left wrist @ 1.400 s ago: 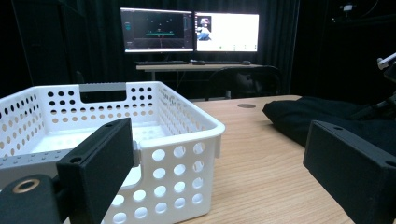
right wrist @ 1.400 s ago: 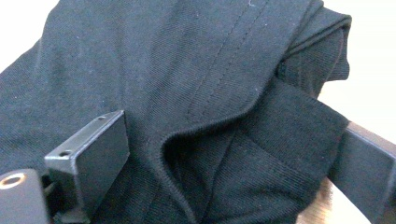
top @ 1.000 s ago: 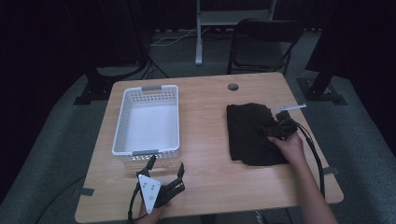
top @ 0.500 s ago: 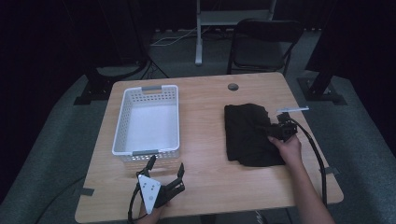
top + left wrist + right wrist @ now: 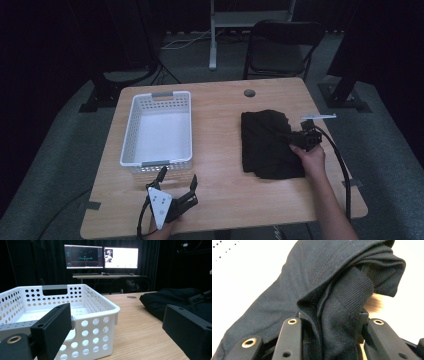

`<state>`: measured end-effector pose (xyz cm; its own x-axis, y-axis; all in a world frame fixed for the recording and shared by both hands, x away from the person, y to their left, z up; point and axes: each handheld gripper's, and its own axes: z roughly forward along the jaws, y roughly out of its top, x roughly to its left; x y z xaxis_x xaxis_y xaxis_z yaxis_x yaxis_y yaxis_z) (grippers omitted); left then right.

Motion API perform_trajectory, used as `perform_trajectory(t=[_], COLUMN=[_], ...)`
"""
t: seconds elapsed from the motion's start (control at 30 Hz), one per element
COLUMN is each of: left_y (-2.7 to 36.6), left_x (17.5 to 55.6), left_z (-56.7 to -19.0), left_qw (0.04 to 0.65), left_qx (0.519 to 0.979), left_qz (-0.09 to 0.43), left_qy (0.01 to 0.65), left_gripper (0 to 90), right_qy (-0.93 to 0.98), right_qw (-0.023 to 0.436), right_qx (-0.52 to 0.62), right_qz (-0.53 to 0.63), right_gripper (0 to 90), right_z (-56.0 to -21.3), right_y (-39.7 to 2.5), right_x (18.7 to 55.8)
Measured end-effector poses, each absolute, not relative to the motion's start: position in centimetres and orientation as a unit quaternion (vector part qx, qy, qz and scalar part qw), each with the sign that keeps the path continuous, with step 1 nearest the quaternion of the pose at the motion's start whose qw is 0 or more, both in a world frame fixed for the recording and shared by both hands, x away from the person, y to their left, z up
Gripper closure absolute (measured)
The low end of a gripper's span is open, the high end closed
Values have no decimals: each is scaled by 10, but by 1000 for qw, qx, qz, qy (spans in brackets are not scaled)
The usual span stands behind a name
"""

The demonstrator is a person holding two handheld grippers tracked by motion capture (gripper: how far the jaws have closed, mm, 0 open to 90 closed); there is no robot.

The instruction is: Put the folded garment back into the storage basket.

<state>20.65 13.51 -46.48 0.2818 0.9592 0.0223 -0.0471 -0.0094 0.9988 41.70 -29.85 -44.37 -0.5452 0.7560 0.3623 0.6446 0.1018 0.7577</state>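
Pulled slightly toward 9 o'clock, the folded black cloth garment [image 5: 270, 145] is clamped by the right gripper [image 5: 296, 136], nearer than the wide-open, empty left gripper [image 5: 176, 181].

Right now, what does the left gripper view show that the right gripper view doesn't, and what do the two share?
Left gripper view: the white basket close ahead, the wooden table, two lit monitors on a far desk, and its jaws standing wide apart. Right gripper view: its jaws closed on a bunched fold, with stitching and ribbed weave up close. Shared: the black garment, lying as a dark heap at the right of the left gripper view.
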Motion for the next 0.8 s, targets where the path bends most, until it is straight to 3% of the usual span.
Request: perform_trajectory(t=[0.37, 0.6, 0.8], left_y=[135, 135, 135], left_x=[206, 206, 207], left_z=[-465, -465, -465], left_qw=[573, 573, 574], left_qx=[559, 558, 558], left_qz=[439, 439, 439], left_qy=[408, 408, 408], left_gripper=[102, 102, 102], right_qy=[720, 723, 703], right_qw=[49, 65, 49], right_qx=[471, 456, 448], right_qz=[508, 515, 550], right_gripper=[654, 660, 666], right_z=[-431, -417, -406], right_y=[-300, -296, -300], right_x=[410, 404, 403])
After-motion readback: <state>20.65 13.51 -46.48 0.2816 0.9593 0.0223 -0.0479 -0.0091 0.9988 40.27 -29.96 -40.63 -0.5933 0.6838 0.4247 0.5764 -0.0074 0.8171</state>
